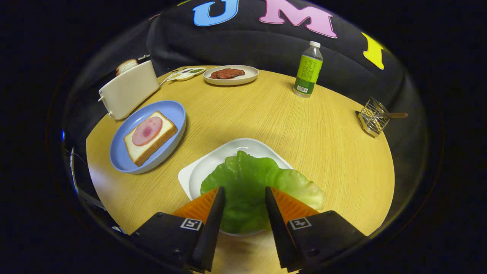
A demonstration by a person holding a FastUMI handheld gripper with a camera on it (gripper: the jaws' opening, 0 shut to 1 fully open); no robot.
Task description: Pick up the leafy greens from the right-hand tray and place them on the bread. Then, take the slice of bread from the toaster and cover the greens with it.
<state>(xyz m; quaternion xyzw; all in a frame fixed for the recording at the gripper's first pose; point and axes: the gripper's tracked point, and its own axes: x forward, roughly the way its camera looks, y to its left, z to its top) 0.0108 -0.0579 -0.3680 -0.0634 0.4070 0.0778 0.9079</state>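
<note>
green, glossy and ruffled, the leafy greens (247, 182) lie as one broad leaf on a white tray (205, 167), paler and yellowish toward the right edge, darker at the centre. leaf covers most of the tray's near half and overhangs its right rim. the gripper (244, 194) sits low over the leaf: both fingertips overlap it, one on each side of its middle, with a band of leaf showing in the gap between them. jaws stand apart, not clenched; whether the tips touch the leaf cannot be told.

tray rests on a light wood-grain table (323, 152), just ahead of the fingers. beyond the fingers and to the left, a blue plate (173, 110) carries a slice of bread (150, 137) topped with a round pink slice of ham (147, 131). just behind the plate stands a cream toaster (129, 89) with a second bread slice (126, 66) sticking out of its slot. further back, a small divided dish (186, 74) and an oval plate (231, 75) with a reddish piece of meat (227, 73). to the right of that, a green-labelled bottle (308, 70) stands upright with a white cap. well off to the right, near the table edge, a wire metal rack (374, 116) with a wooden handle.
</note>
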